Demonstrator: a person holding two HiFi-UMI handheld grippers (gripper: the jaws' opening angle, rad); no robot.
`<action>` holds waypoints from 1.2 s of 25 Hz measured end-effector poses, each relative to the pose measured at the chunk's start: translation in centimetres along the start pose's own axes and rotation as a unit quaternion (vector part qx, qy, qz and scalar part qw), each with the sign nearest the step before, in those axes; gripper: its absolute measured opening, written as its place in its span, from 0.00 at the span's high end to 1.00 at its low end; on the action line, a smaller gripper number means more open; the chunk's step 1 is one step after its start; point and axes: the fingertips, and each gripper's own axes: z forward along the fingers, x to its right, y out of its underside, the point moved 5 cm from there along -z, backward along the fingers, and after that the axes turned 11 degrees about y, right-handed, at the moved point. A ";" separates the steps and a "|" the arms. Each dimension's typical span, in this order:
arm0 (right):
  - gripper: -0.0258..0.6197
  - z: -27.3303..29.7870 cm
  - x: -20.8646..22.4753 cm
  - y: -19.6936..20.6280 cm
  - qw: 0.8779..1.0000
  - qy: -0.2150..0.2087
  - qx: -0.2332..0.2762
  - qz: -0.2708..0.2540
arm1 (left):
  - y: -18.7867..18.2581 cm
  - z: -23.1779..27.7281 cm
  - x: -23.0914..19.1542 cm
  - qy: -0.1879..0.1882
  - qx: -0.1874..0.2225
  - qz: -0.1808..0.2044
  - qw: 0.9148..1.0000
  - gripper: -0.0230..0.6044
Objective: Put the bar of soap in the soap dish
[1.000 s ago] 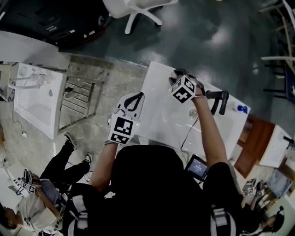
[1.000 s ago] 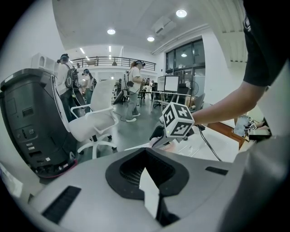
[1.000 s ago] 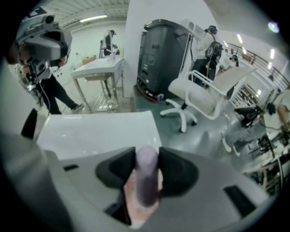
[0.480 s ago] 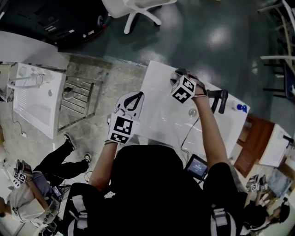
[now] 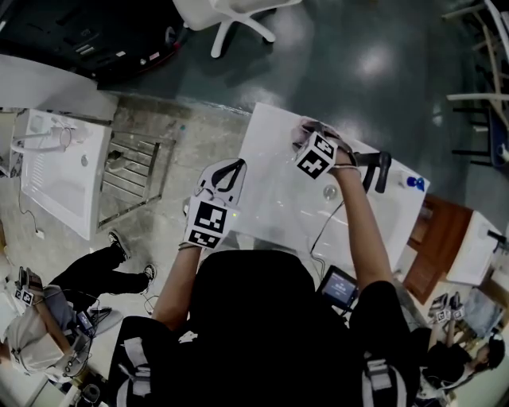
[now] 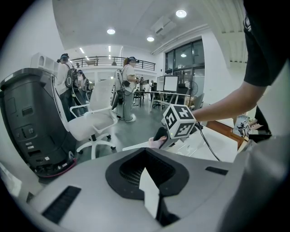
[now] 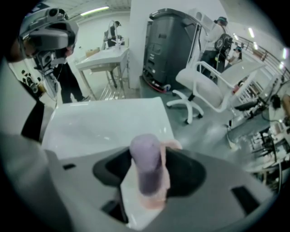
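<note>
The blurred soap covers most of the dish in the right gripper view. In the head view the person hides the counter's near edge.

I count two grippers, left gripper and right gripper, one bar of soap and one soap dish. I also see one worktop, one white chair and one tablet.

A white swivel chair stands on the glossy grey floor, near a dark grey cabinet. Left, a white basin sits beside a chrome rack. A black tap rises from the white counter.
</note>
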 end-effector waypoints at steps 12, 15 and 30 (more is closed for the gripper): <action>0.59 0.7 0.5 1.6 1.000 0.010 -0.018 0.010 | 0.2 0.3 0.5 0.002 -0.002 -0.001 1.000 0.93; 0.59 0.5 1.1 1.9 0.999 0.027 -0.013 0.014 | 0.1 0.5 0.8 0.001 -0.001 -0.001 1.000 0.93; 0.58 0.7 0.3 2.1 1.000 0.010 -0.014 0.025 | 0.0 0.7 0.9 0.006 -0.003 0.001 1.000 0.92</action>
